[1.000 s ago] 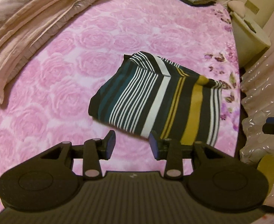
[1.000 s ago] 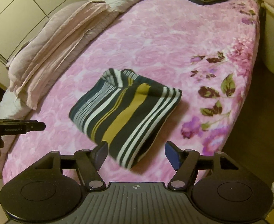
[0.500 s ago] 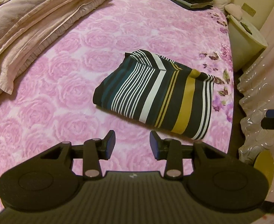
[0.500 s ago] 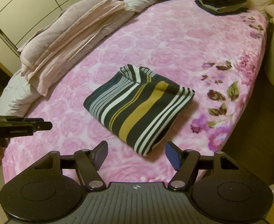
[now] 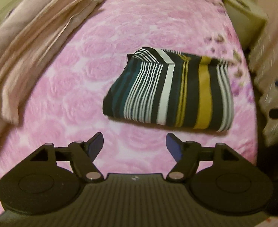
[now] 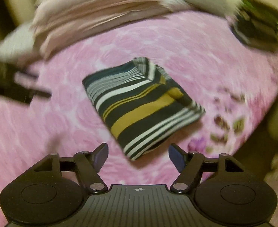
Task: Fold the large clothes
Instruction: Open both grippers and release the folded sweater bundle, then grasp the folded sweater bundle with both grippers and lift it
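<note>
Left wrist view first: closest in, the left gripper (image 5: pixel 134 141) hangs over bare pink sheet with its jaws opening and nothing between them. The right gripper (image 6: pixel 138 152) is the same from its own camera, jaws spreading and empty, with the nearest corner of the cloth lying just beyond the gap but not touched by either pad.

A little further out lies the striped garment (image 5: pixel 169 92), dark with white, teal and mustard bands. It is already down to a compact, thick rectangle lying flat on the bed (image 5: pixel 78 79), one corner at its far end turned up slightly. To my eye the folding of this piece looks done or very nearly so; what may remain is a tidy of that corner or carrying it off.

Room to work is good on the left and near sides, where open sheet surrounds the bundle. Its right edge sits close to the mattress edge, so a push that way risks sliding it off.

Further back, a rumpled pink quilt (image 5: pixel 34 37) lines the left side, and at the far end sits a dark stack of clothes (image 6: pixel 258 28), blurred.
</note>
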`<action>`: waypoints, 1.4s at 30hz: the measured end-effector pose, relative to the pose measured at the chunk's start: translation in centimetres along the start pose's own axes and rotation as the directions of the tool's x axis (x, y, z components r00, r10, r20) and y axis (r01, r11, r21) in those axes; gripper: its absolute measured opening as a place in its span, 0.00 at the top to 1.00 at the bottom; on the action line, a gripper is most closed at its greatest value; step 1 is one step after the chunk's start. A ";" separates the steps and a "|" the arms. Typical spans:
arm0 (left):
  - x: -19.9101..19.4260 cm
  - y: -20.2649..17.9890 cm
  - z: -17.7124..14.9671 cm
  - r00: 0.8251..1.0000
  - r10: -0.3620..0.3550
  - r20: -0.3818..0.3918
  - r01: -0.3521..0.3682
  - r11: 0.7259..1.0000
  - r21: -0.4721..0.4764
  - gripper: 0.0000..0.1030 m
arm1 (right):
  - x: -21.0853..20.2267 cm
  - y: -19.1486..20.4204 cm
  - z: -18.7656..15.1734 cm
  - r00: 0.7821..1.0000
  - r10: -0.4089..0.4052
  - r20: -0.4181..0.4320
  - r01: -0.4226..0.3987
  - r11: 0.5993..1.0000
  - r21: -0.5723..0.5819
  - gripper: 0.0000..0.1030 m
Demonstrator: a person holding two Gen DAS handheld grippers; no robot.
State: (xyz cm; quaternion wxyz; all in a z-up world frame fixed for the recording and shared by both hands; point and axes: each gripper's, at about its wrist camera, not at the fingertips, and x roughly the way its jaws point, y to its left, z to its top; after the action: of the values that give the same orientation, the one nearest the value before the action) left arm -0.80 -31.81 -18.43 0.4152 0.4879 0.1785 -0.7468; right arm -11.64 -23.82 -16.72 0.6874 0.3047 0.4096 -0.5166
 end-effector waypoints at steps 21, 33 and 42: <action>16.7 -5.9 -6.1 0.951 -0.013 0.308 -0.280 0.378 0.882 0.14 | 15.7 1.8 -5.5 0.983 -0.116 0.144 0.181 0.770 -0.612 0.64; 15.3 -7.5 -3.3 0.989 -0.062 0.137 -0.103 0.385 0.917 0.72 | 13.1 -1.7 -5.5 0.978 -0.186 0.093 0.204 0.767 -0.608 0.32; 12.8 -6.7 1.4 0.993 -0.121 0.001 0.066 0.549 0.833 0.73 | 18.2 1.1 -6.7 0.934 -0.317 0.166 0.336 0.622 -0.707 0.54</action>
State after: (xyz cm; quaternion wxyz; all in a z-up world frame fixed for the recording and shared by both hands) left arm -9.22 -34.51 -29.90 0.1002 0.5938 -0.1817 -0.7774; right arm -9.85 -26.27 -35.87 0.6509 -0.0782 0.6197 -0.4315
